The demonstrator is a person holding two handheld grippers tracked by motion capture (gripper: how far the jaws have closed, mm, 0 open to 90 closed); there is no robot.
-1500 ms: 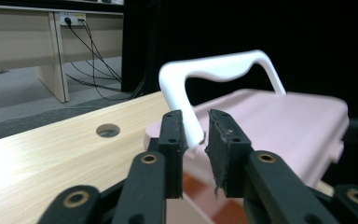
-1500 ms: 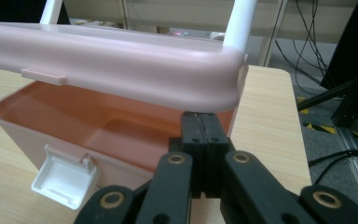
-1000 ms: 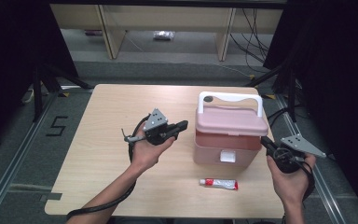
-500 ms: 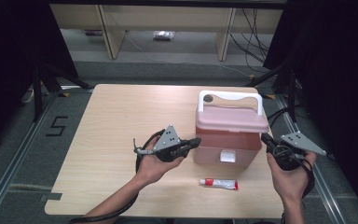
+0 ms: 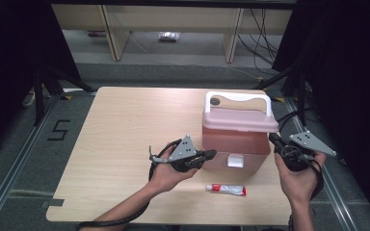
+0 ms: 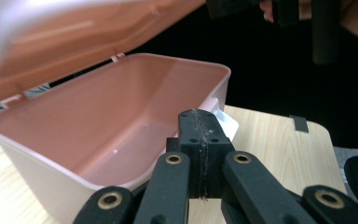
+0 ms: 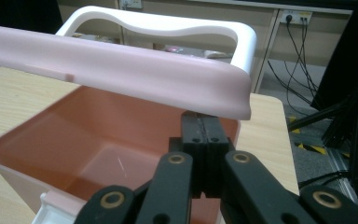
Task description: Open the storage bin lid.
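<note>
I have the pink box (image 5: 233,144) right of centre in the high view, its lid (image 5: 240,120) propped partly up, the inside empty as far as I can see. The left gripper (image 5: 211,155) sits at the box's left front corner, jaws pressed together on nothing; the right gripper (image 5: 272,138) is under the lid's right edge, jaws likewise together and empty. The tube (image 5: 226,189) lies low in the frame, just in front of the box. I judge the box light, stiff, smooth plastic, likely to slide if pushed. The lid's lip or the white handle (image 5: 238,98) looks the safest hold; the tube should be soft, so I'd pinch it mid-body.
</note>
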